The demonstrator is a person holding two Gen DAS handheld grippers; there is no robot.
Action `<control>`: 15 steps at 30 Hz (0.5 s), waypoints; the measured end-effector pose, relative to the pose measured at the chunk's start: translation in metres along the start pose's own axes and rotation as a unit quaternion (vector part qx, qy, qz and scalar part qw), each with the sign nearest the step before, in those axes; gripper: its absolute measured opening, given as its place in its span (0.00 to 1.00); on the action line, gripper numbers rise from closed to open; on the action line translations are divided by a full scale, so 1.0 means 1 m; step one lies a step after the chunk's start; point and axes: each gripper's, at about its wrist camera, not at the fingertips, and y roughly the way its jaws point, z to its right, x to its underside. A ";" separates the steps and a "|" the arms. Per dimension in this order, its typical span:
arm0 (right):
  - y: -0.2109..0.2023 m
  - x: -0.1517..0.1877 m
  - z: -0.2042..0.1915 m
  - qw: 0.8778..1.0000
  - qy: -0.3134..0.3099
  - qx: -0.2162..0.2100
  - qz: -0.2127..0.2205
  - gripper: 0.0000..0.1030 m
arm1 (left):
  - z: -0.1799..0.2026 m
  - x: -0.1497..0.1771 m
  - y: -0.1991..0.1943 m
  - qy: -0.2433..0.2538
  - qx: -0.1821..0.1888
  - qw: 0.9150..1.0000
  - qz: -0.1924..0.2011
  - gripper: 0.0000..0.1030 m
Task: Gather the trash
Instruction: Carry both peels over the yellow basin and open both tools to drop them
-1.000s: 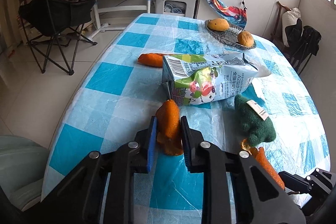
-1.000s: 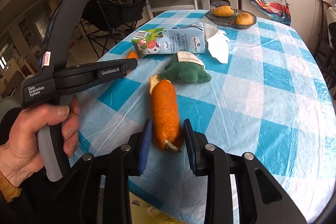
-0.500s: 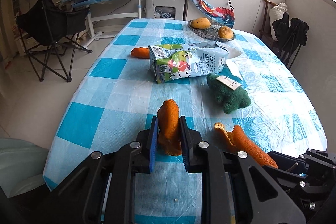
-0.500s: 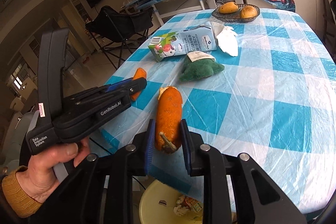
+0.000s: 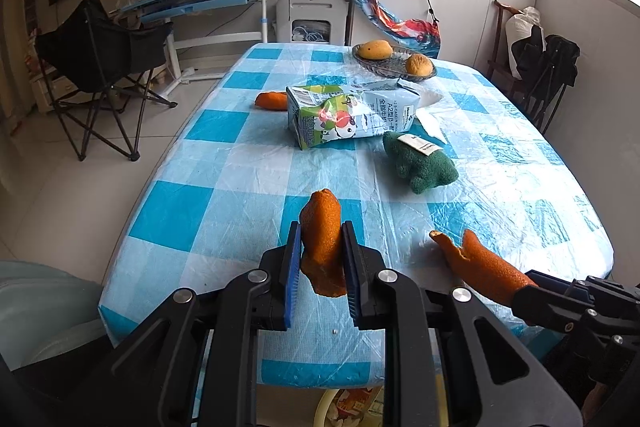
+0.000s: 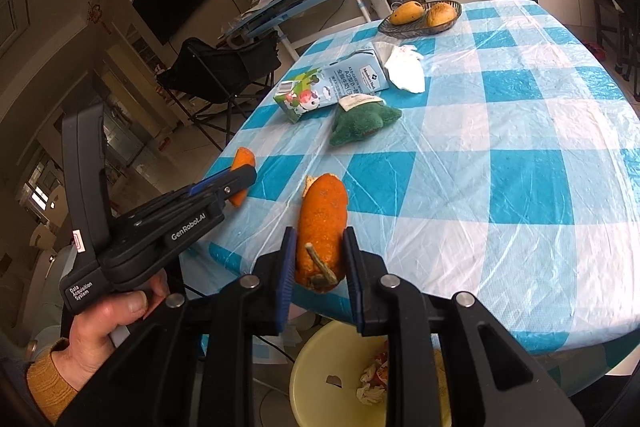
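Checked table, both grippers clamping orange peels, yellow bin holding scraps, basket with fruit.

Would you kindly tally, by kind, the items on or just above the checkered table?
Orange peel pieces: 3 (left grip, right grip, far one)
Milk carton: 1
Green plush toy: 1
White tissue: 1
Fruit basket: 1
Fruits in it: 2
Total: 9
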 end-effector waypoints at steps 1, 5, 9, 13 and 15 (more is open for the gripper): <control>-0.001 0.001 0.000 1.000 0.001 0.000 0.001 0.23 | 0.001 0.001 -0.001 0.001 0.001 1.000 0.000 0.18; -0.003 0.003 0.000 1.000 0.005 0.000 0.004 0.23 | 0.002 0.006 -0.008 0.003 0.005 1.000 0.002 0.18; -0.008 0.006 -0.001 1.000 0.009 -0.002 0.006 0.23 | 0.004 0.010 -0.014 0.005 0.012 1.000 0.003 0.18; -0.012 0.012 -0.005 1.000 0.007 -0.004 0.003 0.23 | 0.009 0.018 -0.021 0.010 0.022 1.000 0.002 0.18; -0.014 0.015 -0.007 1.000 0.006 -0.005 0.000 0.23 | 0.012 0.021 -0.024 0.014 0.026 1.000 0.001 0.18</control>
